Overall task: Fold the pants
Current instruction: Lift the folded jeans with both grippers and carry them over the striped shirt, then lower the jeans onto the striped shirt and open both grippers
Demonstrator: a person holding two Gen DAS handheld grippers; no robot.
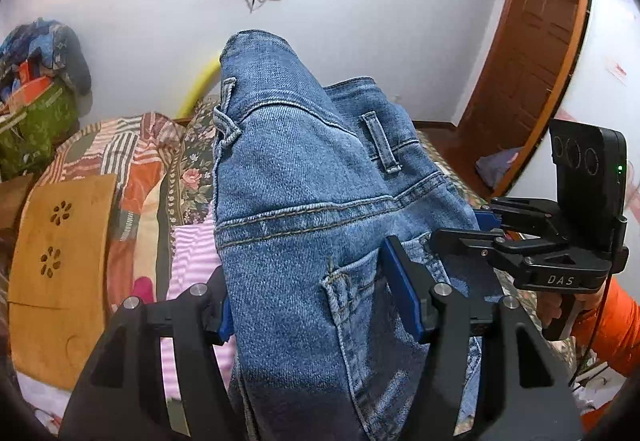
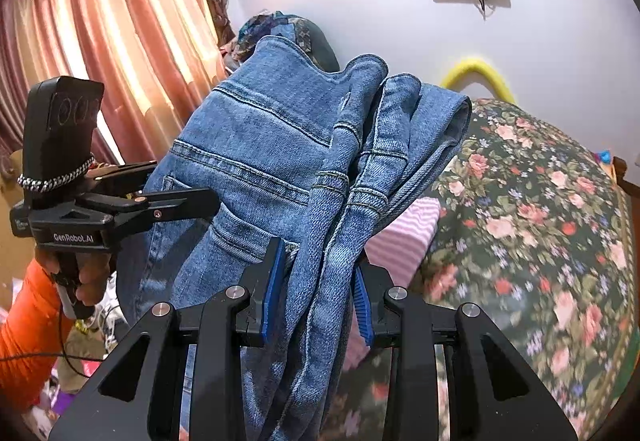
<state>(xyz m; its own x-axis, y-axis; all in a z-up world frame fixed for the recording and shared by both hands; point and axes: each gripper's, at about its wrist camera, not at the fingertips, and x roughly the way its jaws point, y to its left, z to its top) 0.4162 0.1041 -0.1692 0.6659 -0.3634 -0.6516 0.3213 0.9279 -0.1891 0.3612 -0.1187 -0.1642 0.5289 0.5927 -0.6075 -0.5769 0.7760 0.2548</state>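
Observation:
Blue denim jeans (image 1: 304,193) hang in the air above the bed, held at the waistband end by both grippers. My left gripper (image 1: 316,297) is shut on the jeans, with the back pocket between its blue pads. My right gripper (image 2: 320,297) is shut on a bunched fold of the jeans (image 2: 280,145). In the left wrist view the right gripper (image 1: 480,237) grips the cloth at the right. In the right wrist view the left gripper (image 2: 200,201) grips it at the left. The legs hang below, out of view.
A bed with a floral cover (image 2: 540,221) lies below, with a pink striped cloth (image 1: 192,265) and a patchwork blanket (image 1: 132,161) on it. A wooden board (image 1: 56,261) lies at the left. A wooden door (image 1: 528,53) and curtains (image 2: 100,41) flank the room.

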